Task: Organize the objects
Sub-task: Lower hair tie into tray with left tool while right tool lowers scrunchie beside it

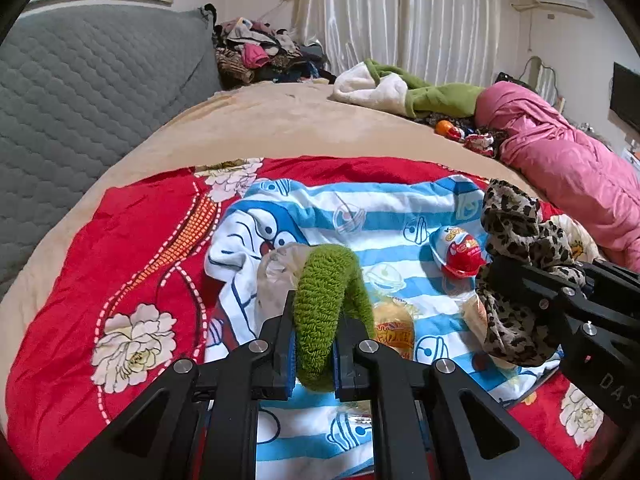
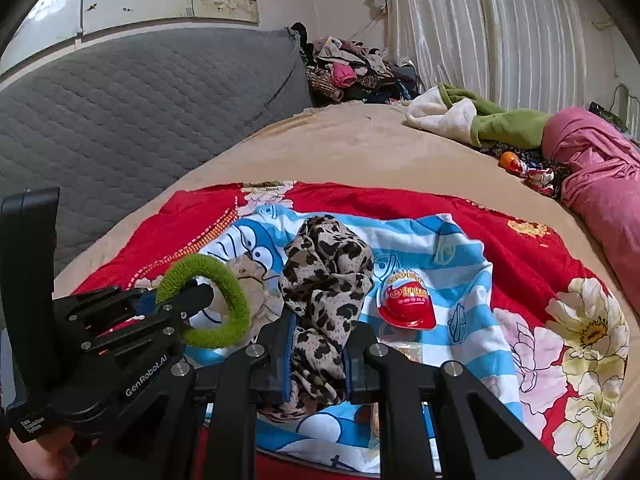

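Both grippers were loaded at this moment, each lifted a little above the blue-and-white striped cartoon towel [image 1: 360, 208] that lay spread over the red floral blanket [image 1: 100, 248] on the bed. The left gripper [image 1: 314, 344] was clamped on a green fuzzy hair scrunchie [image 1: 324, 304], the loop standing up out of the jaws and arching forward; from the right wrist camera the same ring showed as an open hoop pinched at one side of its band, which judged as a sensible hold, since a soft loop gives nothing firm to grasp except its thickness. The right gripper [image 2: 320, 360] was closed on a leopard-print fabric scrunchie [image 2: 326, 280], bunched and puffed above the fingers, with loose cloth hanging below them. Holding the two hair ties up and apart probably served to sort like with like, though nothing in view showed where they were meant to go. Still lying on the towel were a red-and-white egg-shaped toy package [image 1: 460, 252], near the right gripper, a yellow packaged snack [image 1: 394, 330] just behind the left fingers, and a crumpled clear plastic bag [image 1: 280, 276] beside the green loop. Farther off on the tan bedspread [image 1: 260, 120], well apart from the work area, sat a pink quilt [image 1: 560, 160], a green and white blanket [image 1: 408, 92] and some small wrapped sweets [image 1: 460, 132].
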`<state>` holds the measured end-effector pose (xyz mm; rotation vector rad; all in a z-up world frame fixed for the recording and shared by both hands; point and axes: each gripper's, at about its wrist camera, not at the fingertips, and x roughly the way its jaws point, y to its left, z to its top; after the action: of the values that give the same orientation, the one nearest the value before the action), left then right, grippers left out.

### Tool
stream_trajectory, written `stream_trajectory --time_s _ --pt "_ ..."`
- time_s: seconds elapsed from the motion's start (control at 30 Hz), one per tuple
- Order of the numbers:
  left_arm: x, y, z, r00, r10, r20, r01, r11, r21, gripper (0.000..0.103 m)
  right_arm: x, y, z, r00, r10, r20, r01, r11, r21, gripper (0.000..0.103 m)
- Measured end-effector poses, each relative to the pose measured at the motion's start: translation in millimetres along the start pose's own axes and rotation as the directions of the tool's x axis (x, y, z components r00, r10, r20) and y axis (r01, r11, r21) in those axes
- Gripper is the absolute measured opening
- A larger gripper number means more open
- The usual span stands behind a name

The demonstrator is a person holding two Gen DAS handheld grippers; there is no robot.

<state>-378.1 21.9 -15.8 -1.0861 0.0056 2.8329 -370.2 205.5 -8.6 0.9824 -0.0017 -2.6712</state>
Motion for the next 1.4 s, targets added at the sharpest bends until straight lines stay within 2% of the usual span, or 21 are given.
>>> stream_trajectory --time_s 0.83,1.4 --pt "29.0 0.5 -23.4 0.998 -0.009 -0.055 0.008 1.000 -0.013 0.013 51.3 -6.4 -31.3 0.989 -0.028 -0.147 0.025 0.999 -0.022 0.018" --pt "42.5 6.1 -35.7 0.996 0.008 -0.087 -0.010 1.000 -0.019 0.013 70.5 -7.1 -41.8 0.977 -0.054 -0.207 0.048 0.998 -0.032 0.018"
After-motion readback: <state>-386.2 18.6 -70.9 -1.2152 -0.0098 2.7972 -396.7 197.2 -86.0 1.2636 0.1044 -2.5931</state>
